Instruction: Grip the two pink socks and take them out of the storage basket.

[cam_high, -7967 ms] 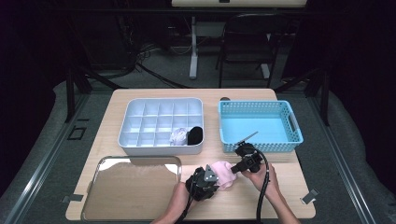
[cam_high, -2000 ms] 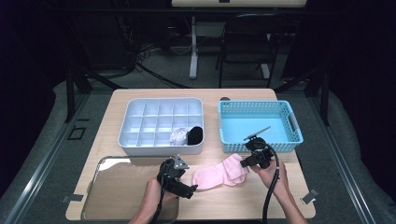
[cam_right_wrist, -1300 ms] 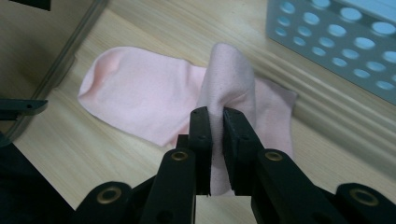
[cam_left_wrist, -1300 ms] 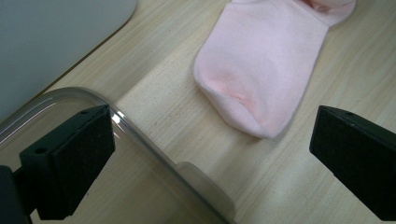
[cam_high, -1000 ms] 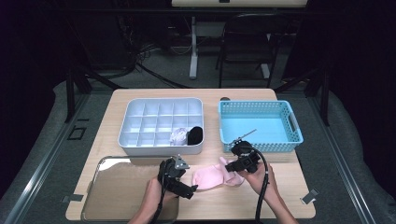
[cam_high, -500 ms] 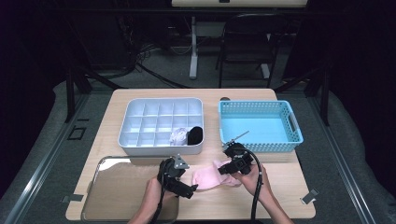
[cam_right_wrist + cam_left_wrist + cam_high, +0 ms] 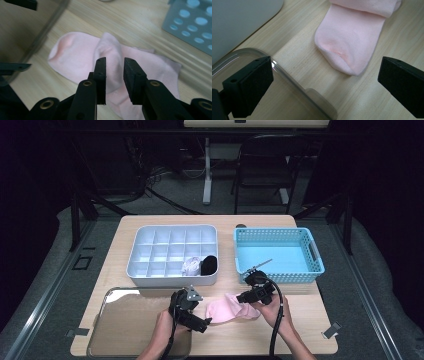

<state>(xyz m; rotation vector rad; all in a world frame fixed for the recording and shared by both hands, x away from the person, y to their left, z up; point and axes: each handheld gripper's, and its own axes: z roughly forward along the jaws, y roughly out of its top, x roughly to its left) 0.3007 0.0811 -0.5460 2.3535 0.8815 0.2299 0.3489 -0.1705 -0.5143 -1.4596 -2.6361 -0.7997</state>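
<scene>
1. The pink sock [image 7: 231,310] lies on the bare wood at the near edge of the table [image 7: 310,317], between the two hands, folded over on itself. Its long axis runs roughly from 9 o'clock to 3 o'clock across the table.

2. The right gripper [image 7: 114,65] sits right over the folded part at the sock's 3 o'clock end. Its jaws have just been opening, and they stand a narrow gap apart with a raised fold of pink fabric showing in the gap. The pads no longer look pressed on it.

3. The left gripper [image 7: 200,325] waits at the sock's 9 o'clock end with its jaws spread wide and nothing between them. In the left gripper view the rounded toe lies just ahead at about 12 o'clock, not touching either pad.

4. The right hand is clearly nearer — it is on the sock, while the left is just short of it.

5. The metal tray [image 7: 120,320] borders the toe end. The divided white bin [image 7: 172,255] and blue basket [image 7: 277,252] stand well apart at 12 o'clock.
</scene>
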